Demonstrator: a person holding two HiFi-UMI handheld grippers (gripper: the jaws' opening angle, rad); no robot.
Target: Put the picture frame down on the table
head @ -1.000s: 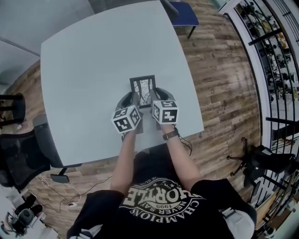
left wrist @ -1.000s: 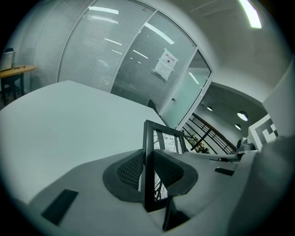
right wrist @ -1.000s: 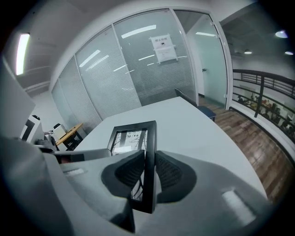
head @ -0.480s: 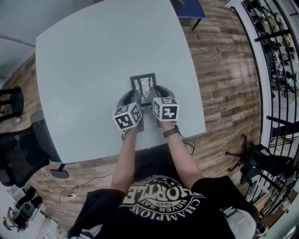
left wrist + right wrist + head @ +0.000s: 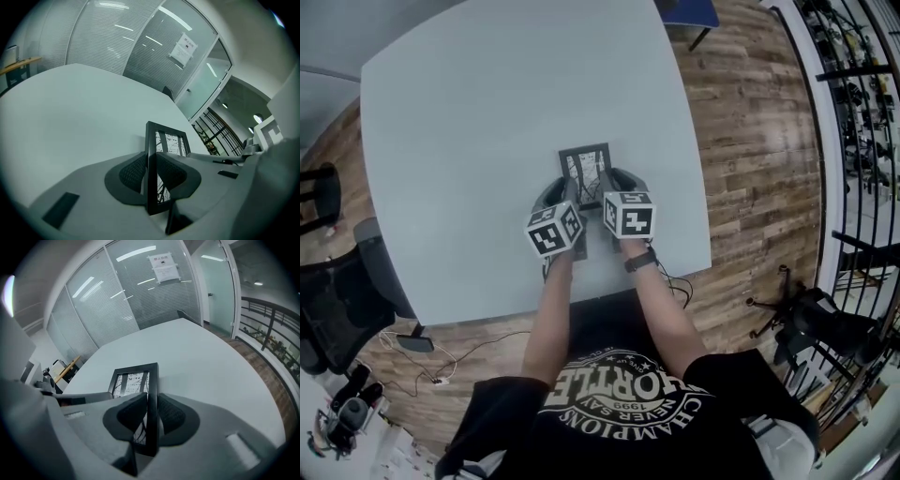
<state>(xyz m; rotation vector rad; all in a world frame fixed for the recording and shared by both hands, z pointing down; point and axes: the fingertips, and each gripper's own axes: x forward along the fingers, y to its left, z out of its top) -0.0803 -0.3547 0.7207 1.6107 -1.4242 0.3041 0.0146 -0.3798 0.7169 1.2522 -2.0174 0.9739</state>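
Note:
A small black picture frame (image 5: 585, 167) with a black-and-white print sits over the pale table (image 5: 469, 122), near its front edge. My left gripper (image 5: 569, 192) is shut on the frame's left side, and the frame's edge (image 5: 152, 173) shows clamped between its ribbed pads. My right gripper (image 5: 605, 189) is shut on the right side, with the frame's edge (image 5: 151, 408) between its pads. In both gripper views the frame stands tilted, its far end toward the tabletop. Whether its bottom touches the table is hidden by the grippers.
The table (image 5: 211, 362) stretches wide beyond the frame. Wooden floor (image 5: 750, 141) lies to the right, with a black railing (image 5: 853, 103) further right. A dark office chair (image 5: 337, 300) stands at the left, another chair (image 5: 689, 14) at the far side. Glass walls (image 5: 122, 42) lie behind.
The head view has shifted slightly, so the table sits lower and further left. Both grippers keep the same hold on the frame, which has barely moved.

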